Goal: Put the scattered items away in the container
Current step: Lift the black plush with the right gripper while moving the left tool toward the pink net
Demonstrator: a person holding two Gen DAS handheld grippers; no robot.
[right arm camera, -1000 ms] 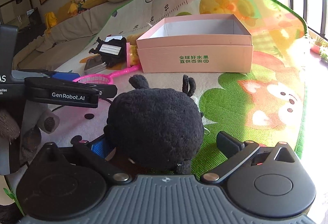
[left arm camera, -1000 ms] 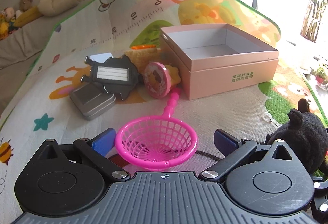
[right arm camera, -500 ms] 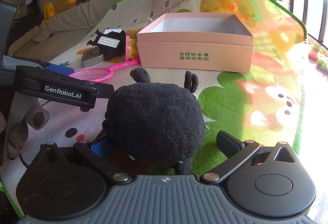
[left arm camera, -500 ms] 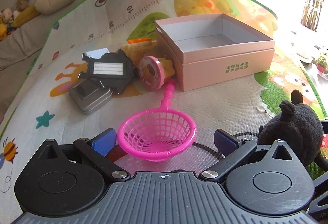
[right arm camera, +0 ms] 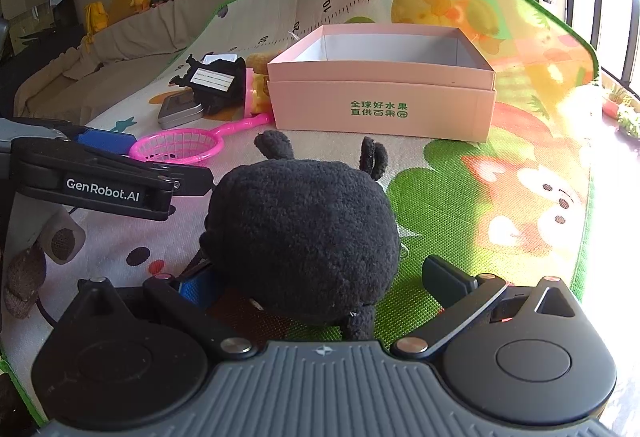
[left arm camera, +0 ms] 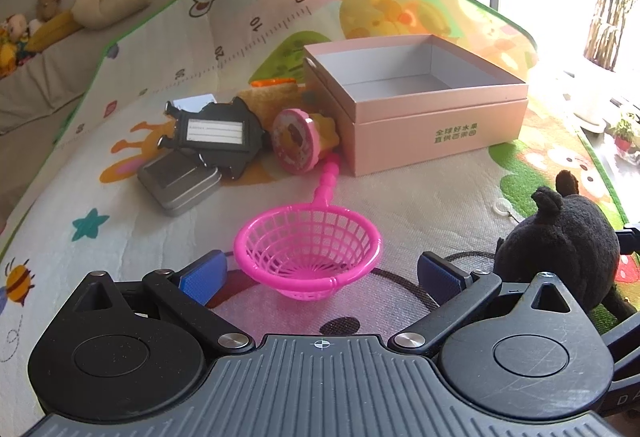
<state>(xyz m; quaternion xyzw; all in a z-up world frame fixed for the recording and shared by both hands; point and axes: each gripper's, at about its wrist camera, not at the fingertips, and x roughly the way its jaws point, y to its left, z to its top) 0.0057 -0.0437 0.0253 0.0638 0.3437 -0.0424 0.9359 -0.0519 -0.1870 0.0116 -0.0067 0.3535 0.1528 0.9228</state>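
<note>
Two tools are working over a printed play mat (left arm camera: 400, 205), each lined up on a different item.

Left wrist view: the left tool (left arm camera: 318, 273) is spread wide, its blue pads on either side of the bowl of a pink toy strainer (left arm camera: 307, 255) without touching it. The strainer lies on the mat with its handle pointing toward the pink cardboard box (left arm camera: 416, 105), the container, which stands open with nothing visible inside. Just left of the box sits a small cluster: a grey metal tin (left arm camera: 180, 181), a black luggage tag (left arm camera: 216, 135) lying partly on the tin, and a round pink toy (left arm camera: 296, 139) leaning next to the box wall. A black plush toy (left arm camera: 564, 253) sits at the right edge.

Right wrist view: the right tool (right arm camera: 320, 283) is also spread, with the plush toy (right arm camera: 300, 237) between its fingers. The left pad is close against the plush; the right finger stands clear of it. The box (right arm camera: 384, 97) lies straight ahead, well apart, and the strainer (right arm camera: 180, 147) is to the left beside the left tool.

Step in hand, by judgement: the pre-grasp stage for both items; nothing is yet in the container. The next move calls for closing each tool on its item, lifting, and carrying it over the box rim before release. The strainer's thin rim may slip when pinched.
</note>
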